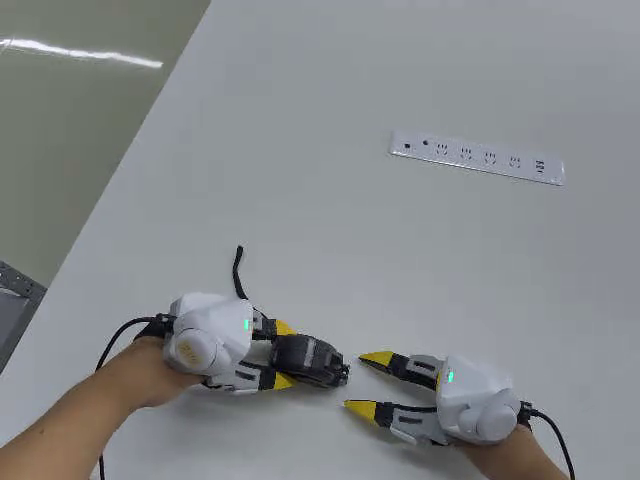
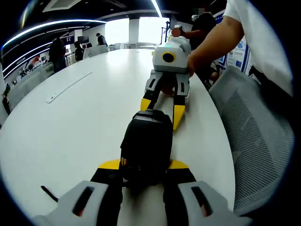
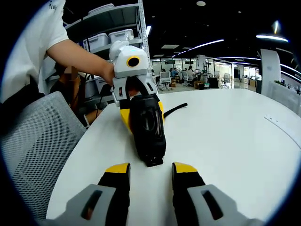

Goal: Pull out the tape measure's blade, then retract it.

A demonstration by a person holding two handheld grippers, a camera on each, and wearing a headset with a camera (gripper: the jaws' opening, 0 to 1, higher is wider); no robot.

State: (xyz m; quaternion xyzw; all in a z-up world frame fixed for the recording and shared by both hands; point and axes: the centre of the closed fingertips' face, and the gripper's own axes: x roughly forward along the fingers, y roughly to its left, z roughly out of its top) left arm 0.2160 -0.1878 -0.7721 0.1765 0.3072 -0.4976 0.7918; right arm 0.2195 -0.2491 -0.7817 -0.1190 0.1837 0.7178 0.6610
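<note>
A black tape measure [image 1: 308, 359] lies on the white table [image 1: 350, 230], held between the yellow-tipped jaws of my left gripper [image 1: 281, 354], which is shut on it. In the left gripper view the tape measure [image 2: 146, 141] fills the space between the jaws. Its blade end [image 3: 153, 162] points toward my right gripper [image 3: 149, 170], whose jaws stand open a short way in front of it. In the head view the right gripper [image 1: 369, 382] sits just right of the case, not touching. No blade is drawn out.
A white power strip [image 1: 476, 157] lies at the far right of the table. A black strap [image 1: 239, 270] trails behind the left gripper. The table's left edge [image 1: 120, 170] drops to the floor. A mesh chair [image 3: 37, 141] stands at the near side.
</note>
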